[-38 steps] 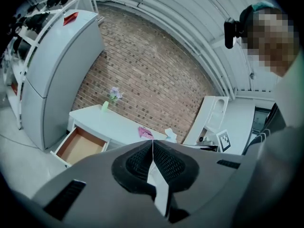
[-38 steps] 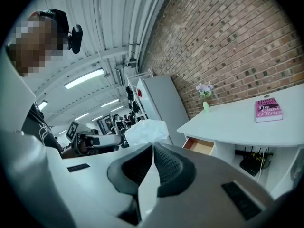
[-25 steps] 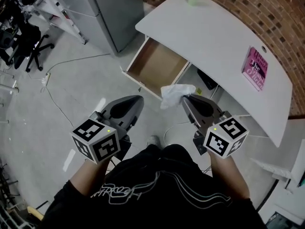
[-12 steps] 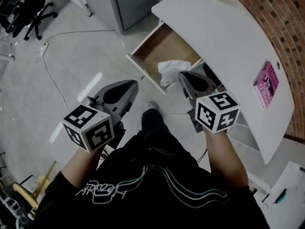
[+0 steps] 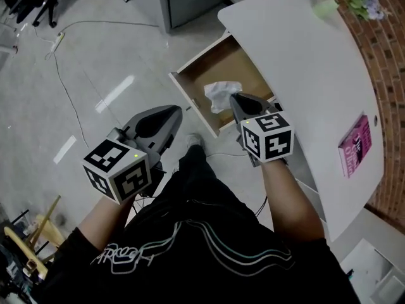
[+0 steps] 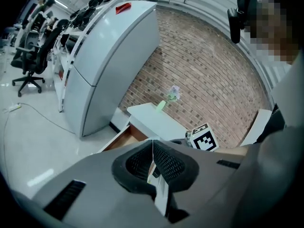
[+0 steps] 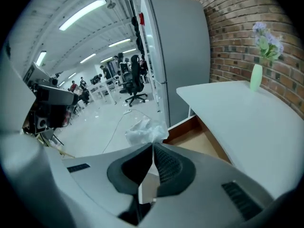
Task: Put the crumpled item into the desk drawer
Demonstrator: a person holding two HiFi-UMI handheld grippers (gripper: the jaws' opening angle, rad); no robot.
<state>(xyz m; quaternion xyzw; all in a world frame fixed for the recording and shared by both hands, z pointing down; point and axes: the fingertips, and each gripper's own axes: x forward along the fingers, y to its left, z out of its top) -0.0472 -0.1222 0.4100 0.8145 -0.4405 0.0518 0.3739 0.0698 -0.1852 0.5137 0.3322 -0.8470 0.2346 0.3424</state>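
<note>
Over open drawer [image 5: 233, 61], crumpled item [image 5: 221, 94]

Grey left gripper [image 5: 179, 109] and right gripper [image 5: 233, 97], black-and-white marker cubes [image 5: 118, 177]; black shirt [image 5: 209, 236], pale line print, possibly lettering.

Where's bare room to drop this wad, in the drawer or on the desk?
The drawer shows a bare brown floor. The crumpled item, pinched in the right hand-held gripper, hangs over its front end. The desk top is bare between the green vase and the pink book. Nothing looks crowded.
</note>
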